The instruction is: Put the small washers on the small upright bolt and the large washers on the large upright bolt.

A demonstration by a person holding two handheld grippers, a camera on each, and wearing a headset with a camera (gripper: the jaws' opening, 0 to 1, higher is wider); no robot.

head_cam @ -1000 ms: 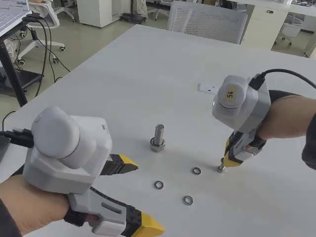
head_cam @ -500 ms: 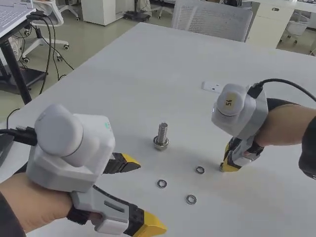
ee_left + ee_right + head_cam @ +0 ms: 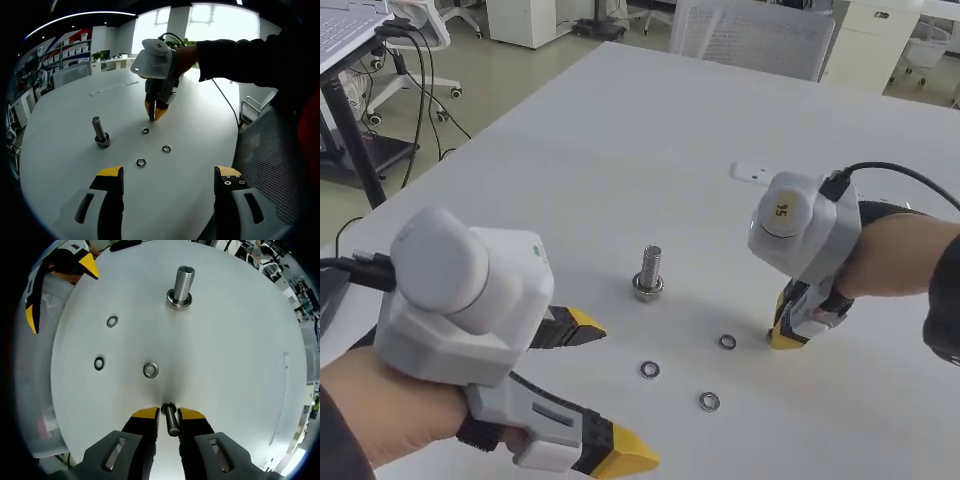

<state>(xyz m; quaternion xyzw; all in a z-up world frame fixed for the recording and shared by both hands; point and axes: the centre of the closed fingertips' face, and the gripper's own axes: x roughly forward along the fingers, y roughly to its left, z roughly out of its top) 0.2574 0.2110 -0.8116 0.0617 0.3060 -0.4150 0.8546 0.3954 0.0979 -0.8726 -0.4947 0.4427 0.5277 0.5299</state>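
Where the small bolt (image 3: 171, 424) stood free a second ago, the right tool (image 3: 168, 413) now clamps it, lower centre of its view, likely steadying it. Three washers (image 3: 649, 370) lie unthreaded mid-bench (image 3: 620, 150). The left tool (image 3: 168, 171) gapes empty.

Three washers (image 3: 150, 370), apparently two bolts (image 3: 182, 285)

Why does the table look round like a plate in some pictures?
Left gripper view: the fisheye lens bends the table edge, and the windows glare white. Right gripper view: same bulge, yet the small bolt between the jaws of the right gripper looks sharp. Head view: table edges run straight, shadows soft.
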